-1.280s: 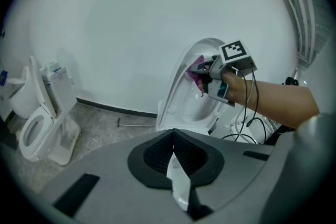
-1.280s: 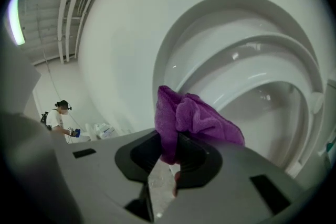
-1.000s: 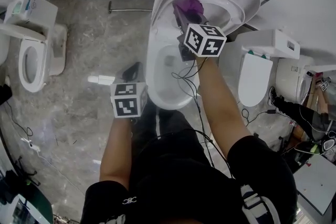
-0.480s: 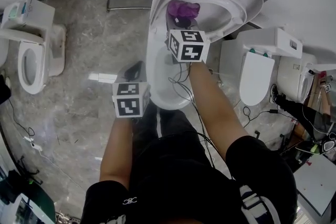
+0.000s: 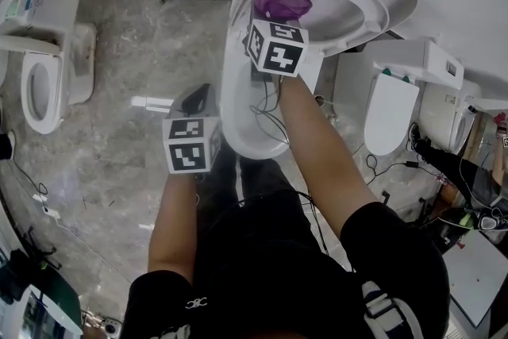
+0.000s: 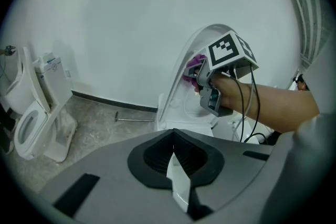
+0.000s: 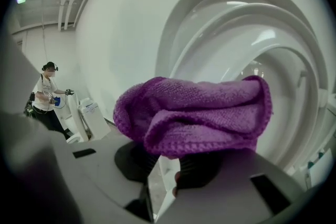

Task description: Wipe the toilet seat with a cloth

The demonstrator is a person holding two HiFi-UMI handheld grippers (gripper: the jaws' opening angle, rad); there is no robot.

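My right tool (image 7: 164, 168) pinches the bunched purple cloth (image 7: 194, 113) and holds it up at the raised toilet seat (image 5: 379, 8). My left tool (image 6: 176, 178) hangs low beside the bowl (image 5: 238, 131), its jaws pressed together on nothing.

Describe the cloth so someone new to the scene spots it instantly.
Find the middle toilet, directly below the person, with its seat raised. Near the top of that seat, the right gripper clamps a bunched knitted cloth. It is the only purple thing in an otherwise white and grey room.
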